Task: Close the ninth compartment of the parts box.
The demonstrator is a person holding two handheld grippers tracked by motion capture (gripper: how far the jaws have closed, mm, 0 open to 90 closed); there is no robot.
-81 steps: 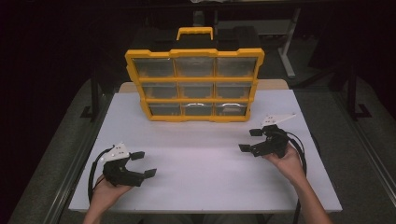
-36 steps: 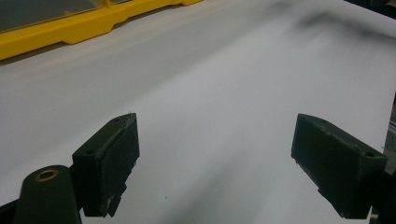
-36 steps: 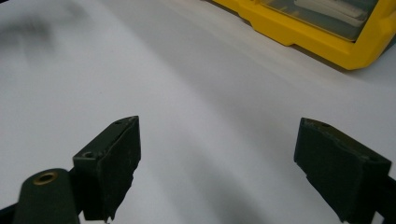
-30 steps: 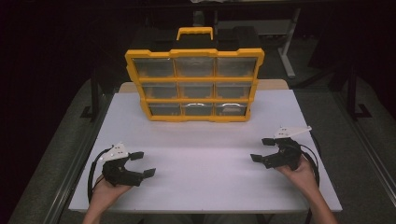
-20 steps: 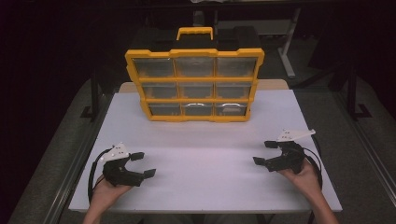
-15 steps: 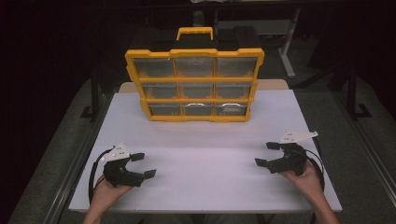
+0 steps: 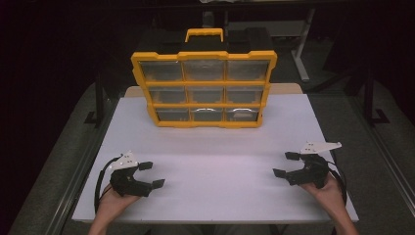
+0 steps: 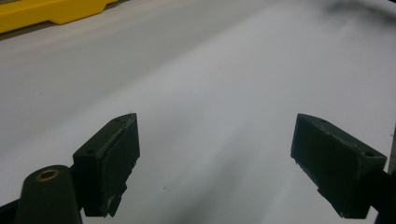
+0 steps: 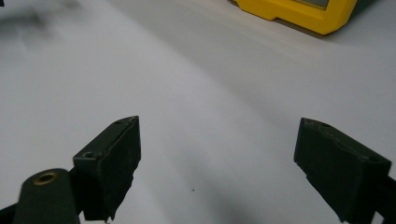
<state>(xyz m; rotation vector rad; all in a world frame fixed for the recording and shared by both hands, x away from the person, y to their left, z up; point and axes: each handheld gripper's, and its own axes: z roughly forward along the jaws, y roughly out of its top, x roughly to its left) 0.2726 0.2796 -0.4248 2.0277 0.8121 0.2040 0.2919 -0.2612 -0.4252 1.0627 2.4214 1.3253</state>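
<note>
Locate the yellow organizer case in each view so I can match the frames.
High view: yellow organizer case stands upright at the table's far middle.
Left gripper view: a strip of its base at the top left corner.
Right gripper view: a base corner at the top right.
Shared landmark: white tabletop.

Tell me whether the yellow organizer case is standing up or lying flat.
Standing up. The yellow organizer case rests on its bottom edge on the white table, handle on top, its clear compartment fronts facing the person. Both grippers are well clear of it.
</note>
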